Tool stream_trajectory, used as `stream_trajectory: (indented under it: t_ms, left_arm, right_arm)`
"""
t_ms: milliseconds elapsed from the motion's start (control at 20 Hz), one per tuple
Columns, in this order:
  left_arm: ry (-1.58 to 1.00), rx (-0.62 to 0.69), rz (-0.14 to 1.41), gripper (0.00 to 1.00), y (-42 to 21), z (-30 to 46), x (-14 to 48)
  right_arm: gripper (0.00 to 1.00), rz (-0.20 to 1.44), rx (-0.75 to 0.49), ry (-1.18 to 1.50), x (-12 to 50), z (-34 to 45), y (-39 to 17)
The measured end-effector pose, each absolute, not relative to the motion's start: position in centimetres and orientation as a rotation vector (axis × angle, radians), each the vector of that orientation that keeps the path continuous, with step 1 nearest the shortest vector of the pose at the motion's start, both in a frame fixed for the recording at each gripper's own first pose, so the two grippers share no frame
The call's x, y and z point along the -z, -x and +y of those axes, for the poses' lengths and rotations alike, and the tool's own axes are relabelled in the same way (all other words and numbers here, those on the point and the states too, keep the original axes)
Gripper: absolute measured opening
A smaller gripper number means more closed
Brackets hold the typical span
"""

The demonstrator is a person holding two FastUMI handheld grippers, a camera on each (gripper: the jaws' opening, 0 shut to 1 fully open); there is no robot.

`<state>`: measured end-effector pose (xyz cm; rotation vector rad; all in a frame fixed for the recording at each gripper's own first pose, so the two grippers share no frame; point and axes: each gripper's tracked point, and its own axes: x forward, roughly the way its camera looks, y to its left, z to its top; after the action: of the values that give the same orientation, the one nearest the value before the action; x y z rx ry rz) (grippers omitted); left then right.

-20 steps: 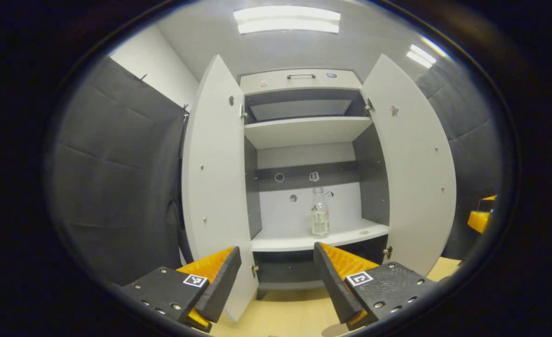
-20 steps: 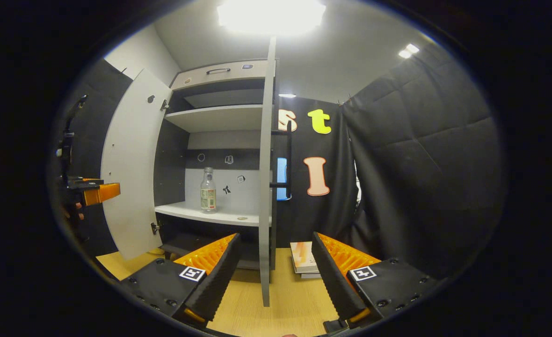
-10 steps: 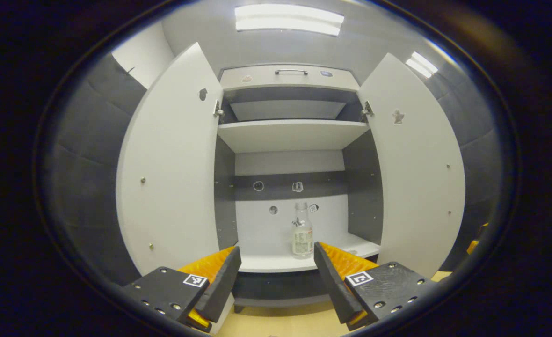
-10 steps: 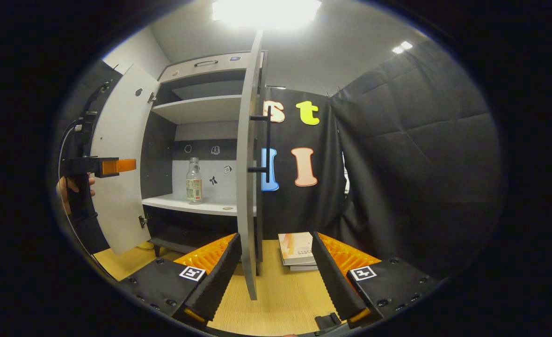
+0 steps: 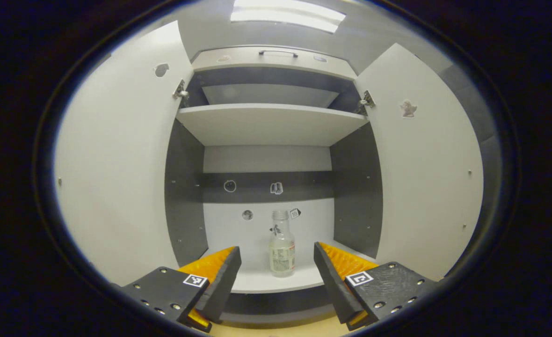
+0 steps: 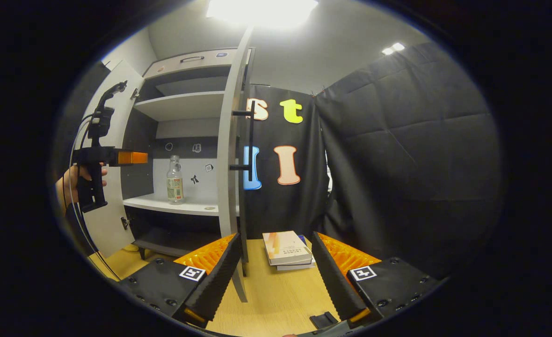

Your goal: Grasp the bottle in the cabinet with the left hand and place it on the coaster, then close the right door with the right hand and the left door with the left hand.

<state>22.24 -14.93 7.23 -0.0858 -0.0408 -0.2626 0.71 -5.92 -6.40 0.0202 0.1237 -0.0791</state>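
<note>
A clear bottle (image 5: 282, 244) with a pale label stands upright on the cabinet's lower shelf (image 5: 262, 283), near its middle. My left gripper (image 5: 276, 249) is open, short of the shelf's front edge, with the bottle farther in, framed by the gap between its fingers. From the right gripper view, the bottle (image 6: 175, 180) stands on the shelf and the left gripper (image 6: 133, 157), held by a hand, points at it from the left. Both doors stand open: left door (image 5: 117, 164), right door (image 5: 425, 173). My right gripper (image 6: 275, 238) is open over the table, near the right door's edge (image 6: 229, 154).
The right door's black bar handle (image 6: 250, 140) faces the booth wall. A stack of books (image 6: 287, 248) lies on the wooden table (image 6: 276, 299). A pale yellow disc (image 6: 132, 247) lies below the left door. A small black piece (image 6: 323, 320) lies by my right gripper. An upper shelf (image 5: 271, 124) spans the cabinet.
My left gripper has moved in towards the cabinet, so the doors now flank it and the bottle looks larger and centred. The right gripper has shifted a little, with the door edge now further left.
</note>
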Motion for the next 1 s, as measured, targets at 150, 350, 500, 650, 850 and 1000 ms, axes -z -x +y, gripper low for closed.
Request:
stream_trajectory:
  t_ms: [150, 350, 500, 650, 850, 1000]
  left_arm:
    - [0.096, 0.290, -0.034, 0.90, -24.4, -15.8, -7.0]
    - [0.130, 0.321, -0.027, 0.92, -27.9, -16.7, -7.2]
    - [0.134, 0.334, -0.018, 0.92, -30.8, -17.3, -7.2]
    - [0.121, 0.336, -0.021, 0.92, -33.7, -17.6, -7.2]
    - [0.091, 0.324, -0.015, 0.91, -37.1, -17.9, -6.6]
    - [0.079, 0.343, -0.002, 0.91, -38.8, -19.1, -6.3]
  right_arm:
    - [0.96, 0.135, 0.120, -0.029, 6.7, -6.6, -0.7]
    - [0.94, 0.146, 0.171, -0.027, 7.1, -7.2, -0.3]
    - [0.96, 0.162, 0.202, -0.016, 7.4, -7.5, -0.3]
    - [0.96, 0.178, 0.228, -0.013, 7.9, -7.5, -0.4]
    - [0.96, 0.187, 0.255, 0.000, 8.1, -7.3, -0.7]
    - [0.96, 0.193, 0.276, 0.011, 8.3, -7.2, -0.9]
